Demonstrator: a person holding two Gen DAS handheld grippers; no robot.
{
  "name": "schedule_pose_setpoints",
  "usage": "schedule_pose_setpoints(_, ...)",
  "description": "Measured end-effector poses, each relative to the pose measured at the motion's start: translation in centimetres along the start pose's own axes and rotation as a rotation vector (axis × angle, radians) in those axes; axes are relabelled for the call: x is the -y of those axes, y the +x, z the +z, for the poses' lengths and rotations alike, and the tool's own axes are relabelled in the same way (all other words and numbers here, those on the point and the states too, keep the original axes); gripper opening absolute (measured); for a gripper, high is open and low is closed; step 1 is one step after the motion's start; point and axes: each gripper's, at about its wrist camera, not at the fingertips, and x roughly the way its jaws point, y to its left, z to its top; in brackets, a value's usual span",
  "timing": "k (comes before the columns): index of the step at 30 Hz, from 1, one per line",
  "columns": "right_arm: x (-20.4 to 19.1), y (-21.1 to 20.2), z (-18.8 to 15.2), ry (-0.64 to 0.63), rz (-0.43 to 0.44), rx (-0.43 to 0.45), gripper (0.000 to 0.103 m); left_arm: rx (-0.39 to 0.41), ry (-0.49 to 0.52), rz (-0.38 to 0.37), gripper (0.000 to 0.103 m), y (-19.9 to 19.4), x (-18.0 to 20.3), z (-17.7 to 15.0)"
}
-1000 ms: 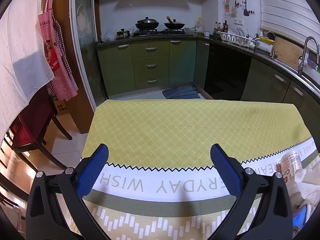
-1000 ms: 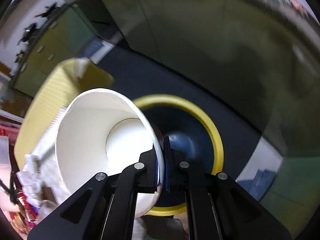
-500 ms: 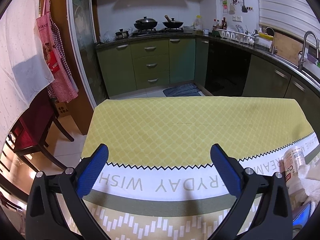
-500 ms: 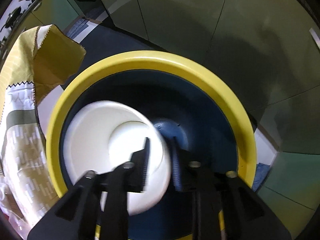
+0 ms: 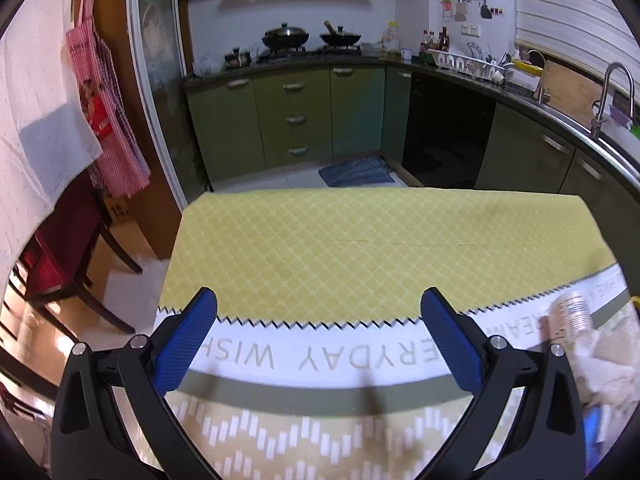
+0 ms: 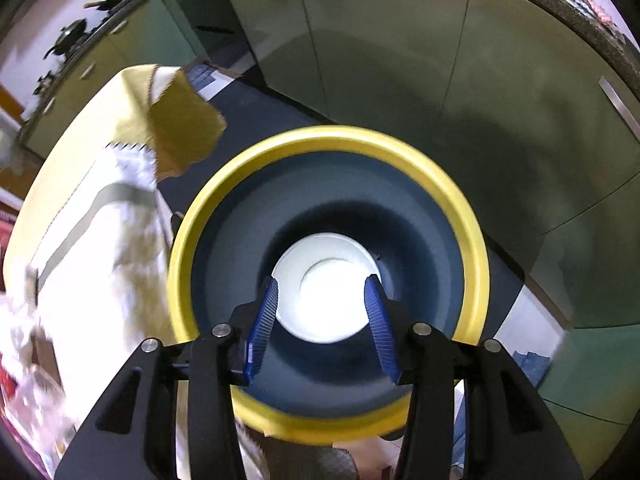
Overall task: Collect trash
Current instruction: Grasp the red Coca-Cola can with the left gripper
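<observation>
The right gripper is seen pointing steeply down over a bin with a yellow rim, its blue-padded jaws opening with nothing pressed between them. A white paper cup lies well below the fingertips, at the bottom of the bin's dark blue interior, mouth turned up toward the camera; it is framed between the two pads but is touched by neither. To the left of this gripper, a table under a yellow patterned cloth is seen, with blurred crumpled litter at its near end. The left gripper is held above the same cloth, its jaws spread wide and empty. Off to the right of its right finger, a printed can-like container is lying on the cloth beside crumpled pale wrapping, both blurred.
</observation>
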Motion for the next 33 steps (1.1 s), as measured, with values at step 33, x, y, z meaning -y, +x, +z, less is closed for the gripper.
schedule_pose_setpoints(33, 1.4, 2.0, -4.5, -0.061, 0.137, 0.016, 0.052, -0.512, 0.258, -0.051, 0.097, -8.6, 9.0, -7.4)
